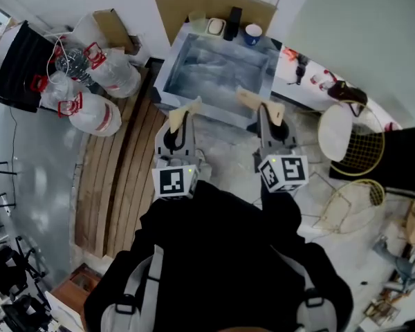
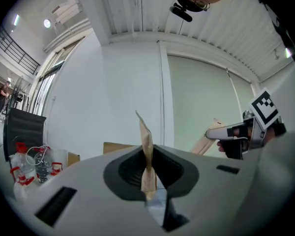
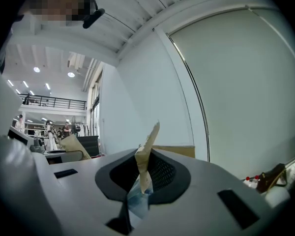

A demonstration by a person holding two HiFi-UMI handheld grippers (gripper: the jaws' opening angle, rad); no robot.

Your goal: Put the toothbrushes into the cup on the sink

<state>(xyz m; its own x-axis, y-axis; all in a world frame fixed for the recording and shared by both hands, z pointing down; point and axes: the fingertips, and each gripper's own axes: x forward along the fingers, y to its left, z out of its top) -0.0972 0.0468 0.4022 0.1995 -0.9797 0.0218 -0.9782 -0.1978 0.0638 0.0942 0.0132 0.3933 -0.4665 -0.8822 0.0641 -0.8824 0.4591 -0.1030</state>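
In the head view a grey sink point(image 1: 167, 66) stands ahead of me, with a blue cup point(image 1: 253, 34) on its back ledge. My left gripper point(image 1: 180, 124) is shut on a tan paper-wrapped toothbrush point(image 1: 187, 111), which points toward the sink's front edge. My right gripper point(image 1: 268, 123) is shut on a second wrapped toothbrush point(image 1: 257, 101). In the left gripper view the wrapper point(image 2: 146, 154) stands upright between the jaws of the left gripper point(image 2: 148, 191). The right gripper view shows its wrapper point(image 3: 146, 154) clamped the same way in the right gripper point(image 3: 140, 191).
A soap dish point(image 1: 216, 26), a black bottle point(image 1: 234, 14) and a clear cup point(image 1: 197, 21) share the sink ledge. Large water jugs point(image 1: 97, 81) lie at the left beside wooden planks point(image 1: 124, 171). Wire baskets point(image 1: 356, 147) stand at the right.
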